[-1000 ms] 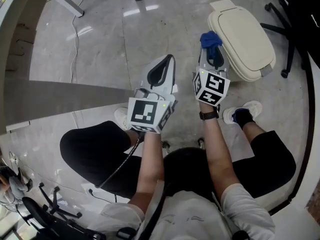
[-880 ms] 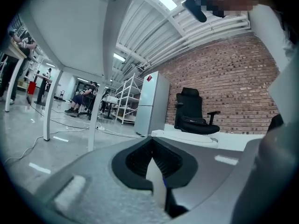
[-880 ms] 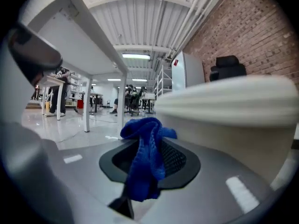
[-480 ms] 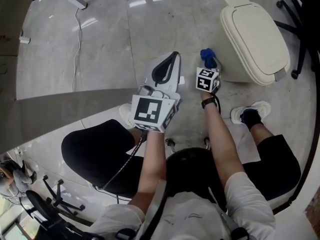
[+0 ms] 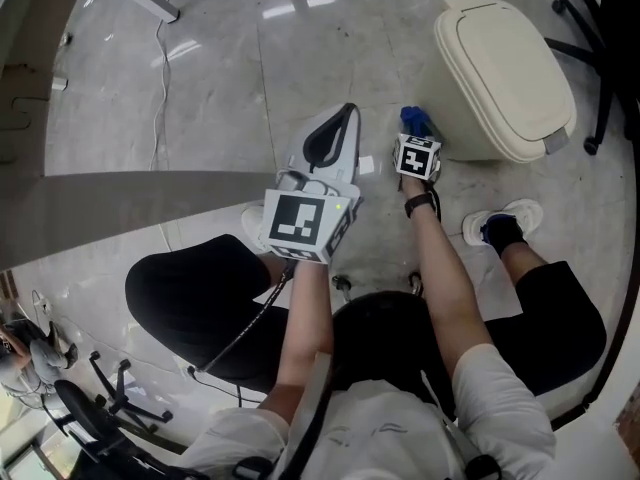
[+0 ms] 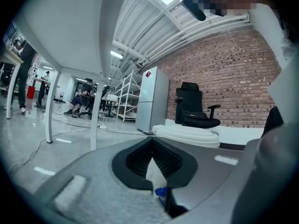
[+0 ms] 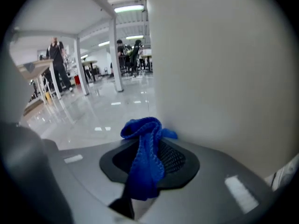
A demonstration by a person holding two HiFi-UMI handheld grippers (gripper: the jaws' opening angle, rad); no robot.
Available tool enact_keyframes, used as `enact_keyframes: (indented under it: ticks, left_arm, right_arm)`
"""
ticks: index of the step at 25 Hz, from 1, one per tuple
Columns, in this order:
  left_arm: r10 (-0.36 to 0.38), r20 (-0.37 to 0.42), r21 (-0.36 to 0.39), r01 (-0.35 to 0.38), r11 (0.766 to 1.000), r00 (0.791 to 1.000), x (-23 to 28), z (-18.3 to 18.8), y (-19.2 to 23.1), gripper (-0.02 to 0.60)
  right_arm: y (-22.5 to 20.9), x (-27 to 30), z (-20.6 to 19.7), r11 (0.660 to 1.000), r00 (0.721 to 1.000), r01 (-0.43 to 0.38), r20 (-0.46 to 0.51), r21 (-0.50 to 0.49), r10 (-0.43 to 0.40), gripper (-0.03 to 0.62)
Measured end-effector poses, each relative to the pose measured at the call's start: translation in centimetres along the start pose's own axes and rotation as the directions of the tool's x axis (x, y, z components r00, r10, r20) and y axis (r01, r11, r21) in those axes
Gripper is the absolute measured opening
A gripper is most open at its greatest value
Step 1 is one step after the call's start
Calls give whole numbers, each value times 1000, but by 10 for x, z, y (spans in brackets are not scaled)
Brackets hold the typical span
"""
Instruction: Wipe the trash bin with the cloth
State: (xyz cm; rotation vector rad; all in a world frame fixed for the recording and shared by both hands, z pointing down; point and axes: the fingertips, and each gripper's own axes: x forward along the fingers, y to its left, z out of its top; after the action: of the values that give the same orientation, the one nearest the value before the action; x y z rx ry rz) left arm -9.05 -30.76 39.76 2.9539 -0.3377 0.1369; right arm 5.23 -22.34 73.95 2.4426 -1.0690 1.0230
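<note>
My right gripper [image 5: 416, 136] pinches a crumpled blue knitted cloth [image 7: 145, 158] between its jaws, low beside the wall of the cream plastic trash bin [image 5: 505, 73], which stands lid down on the glossy grey floor [image 5: 220, 78]. The cloth sits right at the wall, though I can't tell if it touches. My left gripper [image 5: 330, 133] hovers apart from the bin, jaws pressed together on nothing.
</note>
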Motion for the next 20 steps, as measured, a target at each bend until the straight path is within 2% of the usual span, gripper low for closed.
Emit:
enact_keyframes:
  ticks: [2,4,6,8,9,10,11,14,18,20]
  left_arm:
    - [2,12,-6,-2,1000,1000,-5,8,-2,2]
    - [7,28,-12,-7,1000,1000,-11,16,-4,2]
    - [20,45,-25,-19,1000,999,-17,22,-6,2]
    - [11,64,-41,-8,999,998,-19,24,-15,2]
    - [-2,67,-44,5,999,998,-18,24,-21,2]
    - [-14,67,-45,17,999,998,-18,24,-27,2]
    - [-23,64,-44,26,999,998,-17,24,-32,2]
    - [-33,58,-46,36,998,998,-16,25,-42,2]
    - [-52,47,-46,54,997,998,-14,16,-45,2]
    - [-45,33,-47,47,998,998,-11,12,-40,2]
  right_arm:
    - [18,-44,38,999,991,-41,129,-30,45,107]
    - [46,-99,92,984,950,-75,288,-164,120,107]
    - [59,-161,153,971,873,-80,455,-224,177,107]
    - [50,-219,205,981,786,-86,594,-173,173,107]
    - [43,-242,224,987,755,-85,637,-137,154,107]
    - [35,-256,236,991,741,-80,658,-106,131,107]
    - [27,-263,241,994,745,-72,658,-82,108,107]
    - [8,-247,226,999,801,-32,596,-44,52,107]
    - [6,-205,183,994,846,28,532,-104,32,101]
    - [6,-172,154,992,885,48,465,-119,12,103]
